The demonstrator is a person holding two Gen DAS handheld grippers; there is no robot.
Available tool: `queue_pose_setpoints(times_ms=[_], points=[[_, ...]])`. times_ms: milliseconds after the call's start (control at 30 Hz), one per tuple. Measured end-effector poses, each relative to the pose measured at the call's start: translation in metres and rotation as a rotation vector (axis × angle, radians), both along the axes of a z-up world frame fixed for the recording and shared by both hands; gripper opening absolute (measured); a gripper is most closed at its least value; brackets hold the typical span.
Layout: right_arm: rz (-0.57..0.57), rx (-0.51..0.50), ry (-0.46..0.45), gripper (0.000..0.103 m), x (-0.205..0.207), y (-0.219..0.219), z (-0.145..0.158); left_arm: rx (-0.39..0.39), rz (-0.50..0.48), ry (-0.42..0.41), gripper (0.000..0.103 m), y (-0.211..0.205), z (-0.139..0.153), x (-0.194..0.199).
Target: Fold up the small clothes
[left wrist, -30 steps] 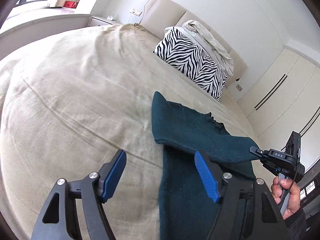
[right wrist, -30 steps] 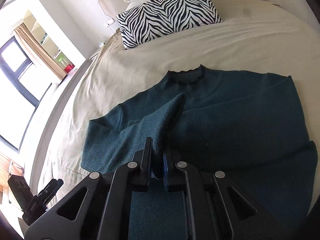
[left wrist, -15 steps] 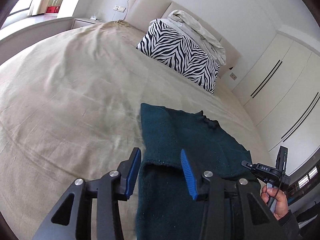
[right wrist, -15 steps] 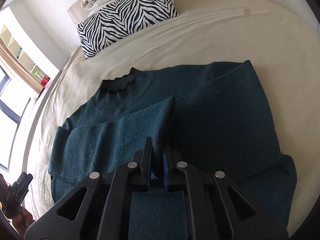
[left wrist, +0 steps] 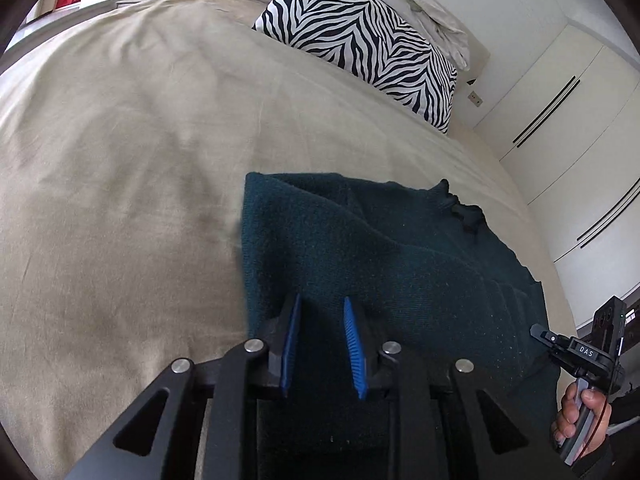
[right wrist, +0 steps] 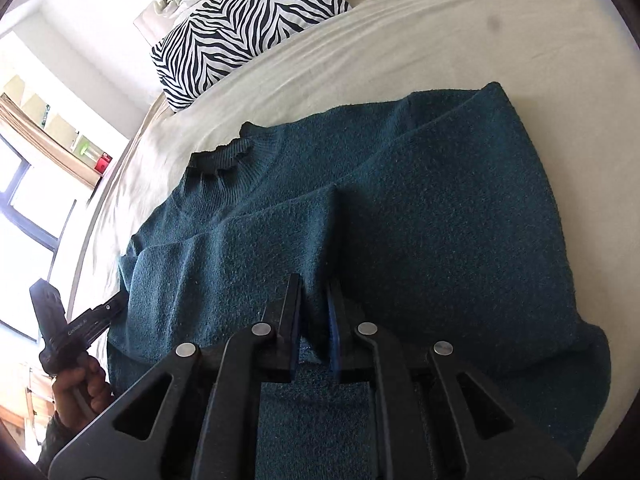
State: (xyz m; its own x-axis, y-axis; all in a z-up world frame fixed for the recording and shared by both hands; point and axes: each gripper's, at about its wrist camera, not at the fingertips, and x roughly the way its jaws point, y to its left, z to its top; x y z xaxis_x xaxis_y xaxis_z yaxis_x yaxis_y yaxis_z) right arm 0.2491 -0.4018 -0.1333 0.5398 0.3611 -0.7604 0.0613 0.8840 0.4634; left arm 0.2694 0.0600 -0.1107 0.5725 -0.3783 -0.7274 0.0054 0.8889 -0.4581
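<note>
A dark teal knit sweater (left wrist: 392, 264) lies on the beige bed (left wrist: 120, 160), both sleeves folded across its body. My left gripper (left wrist: 320, 304) is low over the sweater's left edge, its blue pads a narrow gap apart with sweater fabric between them; whether they pinch it is unclear. My right gripper (right wrist: 314, 284) is shut on the cuff of the folded sleeve (right wrist: 248, 248) and holds it over the sweater's middle (right wrist: 440, 208). The right gripper also shows at the right edge of the left wrist view (left wrist: 538, 330).
A zebra-print pillow (left wrist: 360, 36) and a crumpled white blanket (left wrist: 432, 20) lie at the headboard. White wardrobe doors (left wrist: 568, 120) stand to the right of the bed. A window and shelves (right wrist: 36, 128) are on the far left side.
My left gripper has moved right onto the sweater's left edge and its jaws have narrowed from wide open. My right gripper has carried the sleeve further across the sweater.
</note>
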Motion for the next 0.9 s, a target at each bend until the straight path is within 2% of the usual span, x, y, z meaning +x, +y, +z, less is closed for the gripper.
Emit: queue_pose_setpoints(times_ms=[33,100,200,300,367,467,567,600,667,733,767,800,900], points=[[-0.021,-0.018,0.001,0.012,-0.002,-0.003,0.004,0.003,0.0,-0.002,0.028,0.0,0.004,-0.002],[-0.066,-0.049,-0.026,0.013,-0.008,-0.007,0.017,0.006,0.012,-0.038,0.041,0.002,0.016,-0.003],[-0.07,0.047,-0.089,0.018,-0.013,-0.005,0.035,0.044,0.016,-0.085,0.048,-0.003,0.028,0.004],[0.028,0.066,-0.12,0.018,-0.006,0.026,0.045,0.099,-0.028,-0.011,0.047,-0.016,0.005,0.017],[0.074,0.04,-0.101,0.018,0.002,0.045,0.039,0.151,-0.039,-0.077,0.048,-0.022,0.0,0.007],[0.096,0.046,0.031,0.017,0.018,0.053,-0.003,0.19,-0.049,-0.074,0.049,-0.026,0.01,-0.008],[0.041,0.139,-0.017,0.017,0.0,0.034,-0.002,0.237,-0.082,-0.092,0.054,-0.028,0.016,-0.041],[0.018,0.144,-0.022,0.017,-0.008,0.028,0.001,0.265,-0.086,-0.101,0.058,-0.029,0.02,-0.056],[-0.032,0.125,-0.023,0.018,-0.027,0.015,0.008,0.251,-0.084,-0.095,0.061,-0.022,0.027,-0.088],[-0.061,0.121,-0.05,0.027,-0.053,0.001,0.019,0.207,-0.062,-0.083,0.066,-0.01,0.033,-0.124],[-0.079,0.114,-0.065,0.044,-0.07,-0.006,0.025,0.194,-0.05,-0.065,0.071,-0.005,0.034,-0.142],[-0.105,0.112,-0.077,0.059,-0.089,-0.013,0.029,0.177,-0.046,-0.043,0.071,0.0,0.033,-0.16],[-0.139,0.135,-0.105,0.06,-0.146,-0.033,0.037,0.111,-0.064,0.043,0.071,0.011,0.026,-0.212]])
